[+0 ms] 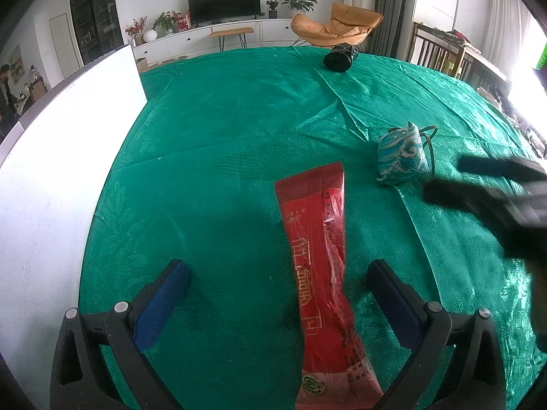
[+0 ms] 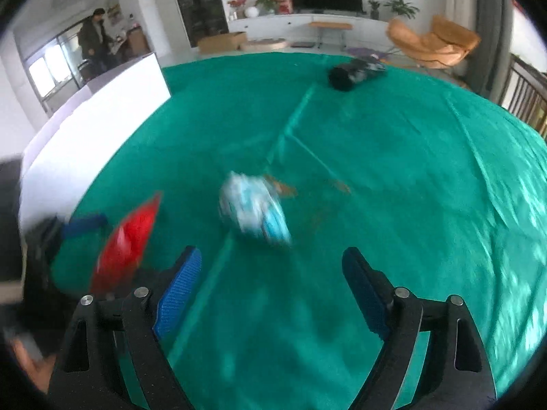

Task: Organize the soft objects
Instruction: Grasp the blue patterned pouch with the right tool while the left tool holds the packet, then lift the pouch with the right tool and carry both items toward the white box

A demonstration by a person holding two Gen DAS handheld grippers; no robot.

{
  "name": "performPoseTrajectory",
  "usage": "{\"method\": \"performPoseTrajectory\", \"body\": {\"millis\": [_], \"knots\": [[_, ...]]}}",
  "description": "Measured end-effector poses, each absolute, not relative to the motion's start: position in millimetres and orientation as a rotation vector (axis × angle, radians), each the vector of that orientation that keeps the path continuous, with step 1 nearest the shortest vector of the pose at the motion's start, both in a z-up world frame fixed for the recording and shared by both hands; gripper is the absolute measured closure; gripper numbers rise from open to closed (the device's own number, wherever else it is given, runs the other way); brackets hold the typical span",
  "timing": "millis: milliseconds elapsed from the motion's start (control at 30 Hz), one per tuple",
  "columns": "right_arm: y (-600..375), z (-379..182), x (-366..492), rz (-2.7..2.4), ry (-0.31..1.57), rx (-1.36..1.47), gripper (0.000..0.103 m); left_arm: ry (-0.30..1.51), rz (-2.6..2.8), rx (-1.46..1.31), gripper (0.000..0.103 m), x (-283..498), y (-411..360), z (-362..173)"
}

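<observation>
While the red packet (image 1: 323, 273) lies flat on the green cloth (image 1: 222, 136) between the wide-open left gripper (image 1: 277, 270), untouched, the right gripper (image 2: 271, 256) is held empty and spread, likely lining up on the blue patterned pouch (image 2: 254, 210).

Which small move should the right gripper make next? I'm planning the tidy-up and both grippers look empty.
Probably ease the right gripper forward over the blue pouch and close. Its jaws stand open and empty, and the pouch lies loose on the cloth just ahead. The left gripper already straddles the red packet.
</observation>
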State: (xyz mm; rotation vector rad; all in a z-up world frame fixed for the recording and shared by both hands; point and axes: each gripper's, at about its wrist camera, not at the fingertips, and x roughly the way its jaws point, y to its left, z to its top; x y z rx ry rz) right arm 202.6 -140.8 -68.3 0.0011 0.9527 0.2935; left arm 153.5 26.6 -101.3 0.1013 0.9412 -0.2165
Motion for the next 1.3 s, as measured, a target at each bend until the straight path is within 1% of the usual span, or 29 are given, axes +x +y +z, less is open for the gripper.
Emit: {"method": "performPoseTrajectory", "body": {"millis": [167, 200, 267, 300, 467, 667, 767, 833, 867, 900, 967, 1000, 1100, 1300], "knots": [[-120, -79, 240, 0.29, 0.991, 0.015, 0.018, 0.941, -0.216, 0.101, 0.0, 154, 26, -101], [-119, -79, 242, 0.3, 0.99, 0.021, 0.027, 0.941, -0.217, 0.101, 0.0, 153, 27, -101], [-116, -79, 245, 0.287, 0.997, 0.003, 0.06, 0.941, -0.217, 0.101, 0.0, 154, 27, -101], [-118, -78, 245, 0.286, 0.999, 0.016, 0.06, 0.941, -0.217, 0.101, 0.0, 153, 27, -101], [-145, -64, 217, 0.299, 0.974, 0.07, 0.06, 0.941, -0.217, 0.102, 0.0, 153, 27, -101], [-179, -48, 152, 0.332, 0.952, 0.055, 0.06, 0.942, -0.217, 0.102, 0.0, 153, 27, -101], [-197, -60, 119, 0.301, 0.945, 0.011, 0.056, 0.942, -0.217, 0.102, 0.0, 153, 27, -101], [-211, -75, 101, 0.255, 0.959, 0.005, 0.056, 0.942, -0.217, 0.102, 0.0, 153, 27, -101], [-217, -79, 95, 0.249, 0.955, 0.029, 0.049, 0.942, -0.217, 0.102, 0.0, 153, 27, -101], [-224, -81, 90, 0.243, 0.944, 0.065, 0.039, 0.942, -0.217, 0.102, 0.0, 153, 27, -101], [-236, -83, 81, 0.215, 0.911, 0.141, 0.036, 0.942, -0.217, 0.102, 0.0, 153, 27, -101], [-239, -84, 79, 0.2, 0.903, 0.162, 0.032, 0.942, -0.217, 0.102, 0.0, 153, 27, -101], [-239, -86, 75, 0.175, 0.874, 0.185, 0.032, 0.942, -0.217, 0.102, 0.0, 153, 27, -101], [-228, -85, 73, 0.146, 0.878, 0.101, 0.03, 0.942, -0.217, 0.102, 0.0, 153, 27, -101]]}}
